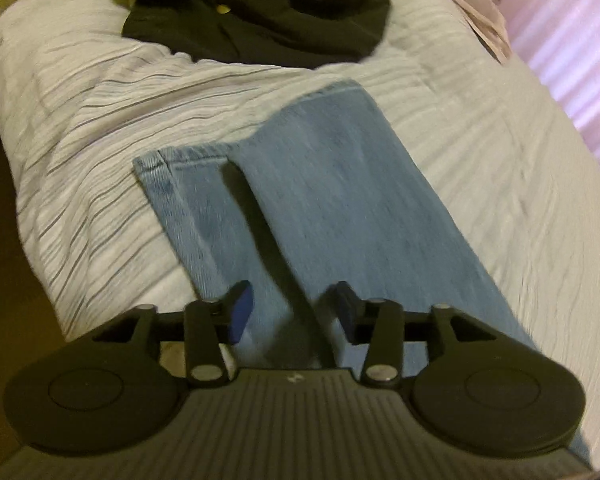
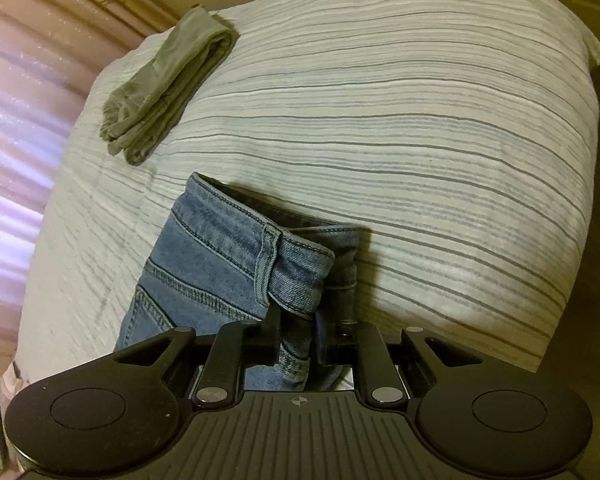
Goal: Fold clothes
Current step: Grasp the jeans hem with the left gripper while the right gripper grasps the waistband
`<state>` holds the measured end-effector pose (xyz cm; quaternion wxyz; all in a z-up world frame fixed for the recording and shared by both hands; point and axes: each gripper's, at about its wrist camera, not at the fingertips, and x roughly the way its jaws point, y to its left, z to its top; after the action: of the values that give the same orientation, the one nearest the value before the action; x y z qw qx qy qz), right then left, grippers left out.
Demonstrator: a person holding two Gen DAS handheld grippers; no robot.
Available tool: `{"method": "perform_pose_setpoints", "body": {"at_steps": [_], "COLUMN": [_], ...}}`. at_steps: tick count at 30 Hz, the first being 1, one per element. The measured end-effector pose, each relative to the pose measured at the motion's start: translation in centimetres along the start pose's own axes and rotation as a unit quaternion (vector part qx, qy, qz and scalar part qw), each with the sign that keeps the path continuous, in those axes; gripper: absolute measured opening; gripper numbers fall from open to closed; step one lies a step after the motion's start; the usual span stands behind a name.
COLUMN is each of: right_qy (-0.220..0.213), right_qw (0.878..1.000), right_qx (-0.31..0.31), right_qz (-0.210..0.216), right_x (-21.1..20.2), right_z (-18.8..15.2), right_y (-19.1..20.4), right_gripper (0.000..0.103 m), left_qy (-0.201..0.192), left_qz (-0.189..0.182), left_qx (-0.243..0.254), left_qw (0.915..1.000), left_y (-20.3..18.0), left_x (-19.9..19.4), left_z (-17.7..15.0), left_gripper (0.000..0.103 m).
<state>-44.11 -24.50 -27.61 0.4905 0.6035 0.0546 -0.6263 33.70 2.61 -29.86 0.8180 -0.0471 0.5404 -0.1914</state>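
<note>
Light blue jeans lie on a striped white bed cover, legs side by side, hems toward the far side. My left gripper hovers over the legs, open, with nothing between its fingers. In the right wrist view the waistband end of the jeans is lifted and bunched. My right gripper is shut on the waistband, with denim pinched between its fingers.
A black garment with a green one behind it lies at the far end of the bed. A folded grey-green garment lies near the bed's left edge by pink curtains. The floor shows past the bed edges.
</note>
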Motion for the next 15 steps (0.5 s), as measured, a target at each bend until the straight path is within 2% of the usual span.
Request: {"method": "perform_pose_setpoints", "body": {"at_steps": [1,2,3,4,5,7,8,9,10,11,13,15], "right_qy": [0.0,-0.001,-0.003,-0.005,-0.006,-0.006,-0.004,-0.003,-0.002,-0.001,0.001,0.002], "right_qw": [1.0,1.0,1.0,1.0,1.0,0.999,0.999,0.999,0.999,0.999,0.998,0.998], "right_qx": [0.005,0.01,0.013,0.009,0.001,-0.015,-0.02,-0.023,-0.028,-0.032,-0.038,-0.046], "right_qz": [-0.002,-0.006,-0.01,-0.015,-0.022,-0.032,-0.036,-0.038,-0.04,-0.041,-0.044,-0.049], "right_x": [0.0,0.1,0.1,0.0,-0.1,-0.4,-0.6,-0.7,-0.9,-1.0,-1.1,-1.1], "right_z": [-0.1,-0.1,-0.2,-0.2,-0.2,-0.1,0.1,0.2,0.4,0.5,0.8,1.0], "right_y": [-0.1,-0.1,0.0,0.3,0.6,1.3,1.6,1.8,2.0,2.2,2.5,2.9], "right_gripper": [0.021,0.021,0.021,0.021,0.021,0.019,0.019,0.019,0.019,0.019,0.019,0.019], "left_qy": [-0.001,-0.007,-0.019,-0.034,-0.056,-0.116,-0.143,-0.16,-0.157,-0.133,-0.065,-0.037], "left_qz": [0.0,0.004,0.006,0.006,-0.005,-0.054,-0.062,-0.051,-0.03,-0.011,0.01,0.0], "left_qx": [-0.003,0.0,0.003,0.008,0.014,0.042,0.077,0.119,0.146,0.149,0.095,0.03], "left_qw": [1.0,1.0,0.9998,0.9994,0.9983,0.9908,0.9847,0.9786,0.9763,0.9798,0.9933,0.9989], "left_y": [0.1,0.1,0.1,0.0,-0.1,-1.0,-1.7,-2.5,-2.8,-2.3,0.3,2.4], "left_x": [0.5,0.8,0.7,0.6,-0.3,-3.1,-4.5,-5.6,-5.8,-5.2,-2.6,-1.2], "left_z": [0.4,0.6,0.9,1.1,1.4,1.6,1.2,0.6,0.1,-0.2,-0.3,-0.3], "left_gripper": [0.045,0.039,0.027,0.003,0.0,0.0,0.0,0.0,0.001,0.001,0.002,0.003]}}
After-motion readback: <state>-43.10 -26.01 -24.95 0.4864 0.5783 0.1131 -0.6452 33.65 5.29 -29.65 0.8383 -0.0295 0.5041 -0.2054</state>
